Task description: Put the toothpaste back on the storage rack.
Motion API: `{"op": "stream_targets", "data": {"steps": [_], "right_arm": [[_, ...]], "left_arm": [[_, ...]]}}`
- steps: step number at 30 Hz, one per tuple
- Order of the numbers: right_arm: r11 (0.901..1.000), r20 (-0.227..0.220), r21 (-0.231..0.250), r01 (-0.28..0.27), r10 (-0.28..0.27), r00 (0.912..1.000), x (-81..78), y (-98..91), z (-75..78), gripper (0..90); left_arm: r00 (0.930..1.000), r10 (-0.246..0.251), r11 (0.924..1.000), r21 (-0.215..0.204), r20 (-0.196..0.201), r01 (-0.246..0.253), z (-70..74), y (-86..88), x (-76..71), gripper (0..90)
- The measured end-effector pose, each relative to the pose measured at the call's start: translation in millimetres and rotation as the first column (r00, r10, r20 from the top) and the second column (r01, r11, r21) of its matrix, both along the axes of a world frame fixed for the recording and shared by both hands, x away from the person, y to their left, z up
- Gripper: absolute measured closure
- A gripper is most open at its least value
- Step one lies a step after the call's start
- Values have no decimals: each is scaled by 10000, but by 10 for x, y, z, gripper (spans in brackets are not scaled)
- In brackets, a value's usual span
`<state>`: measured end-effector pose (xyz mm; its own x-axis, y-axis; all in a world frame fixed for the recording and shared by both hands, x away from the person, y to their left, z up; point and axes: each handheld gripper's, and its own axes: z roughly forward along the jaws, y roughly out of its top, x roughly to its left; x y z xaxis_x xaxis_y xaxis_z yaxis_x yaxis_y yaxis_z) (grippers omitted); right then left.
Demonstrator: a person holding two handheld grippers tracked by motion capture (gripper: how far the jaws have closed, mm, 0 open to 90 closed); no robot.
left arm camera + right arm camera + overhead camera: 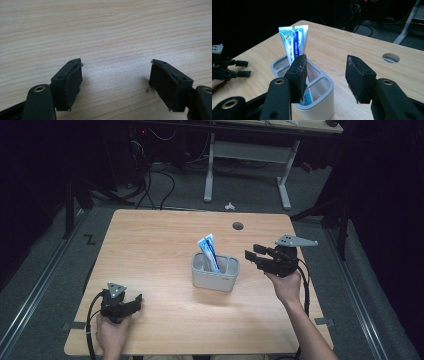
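A wooden counter (160, 240) was seen from above, with a grey two-compartment holder (215, 272) standing near its middle. A blue-and-white toothpaste tube (209, 251) was seen standing in the holder, its crimped end up and leaning slightly; in the right gripper view the tube (294, 42) was observed in the middle of the holder (322, 82), but which compartment it occupied could not be told for certain.

The left tongs (131, 301) were held low at the near left of the counter, well apart from the holder. In the left gripper view the left tongs (115, 80) were seen spread wide over bare wood, nothing between the jaws.

The right tongs (251, 254) were held just right of the holder, raised off the counter and pointed toward it. In the right gripper view the right tongs (325, 72) were seen parted, nothing gripped, the holder and tube lying beyond the jaws. A round cable hole (238, 226) was noted at the far edge.
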<state>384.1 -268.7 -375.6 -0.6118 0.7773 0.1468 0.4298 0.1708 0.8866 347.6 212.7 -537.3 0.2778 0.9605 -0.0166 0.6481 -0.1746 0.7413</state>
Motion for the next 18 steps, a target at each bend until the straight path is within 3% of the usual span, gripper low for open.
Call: {"op": "stream_targets", "data": {"steps": [18], "right_arm": [[9984,2,275,490,-490,9988,-101,-254,-77,522]], "left_arm": [[10000,-2,10000,1,-1,2,0,0,0,266]]}}
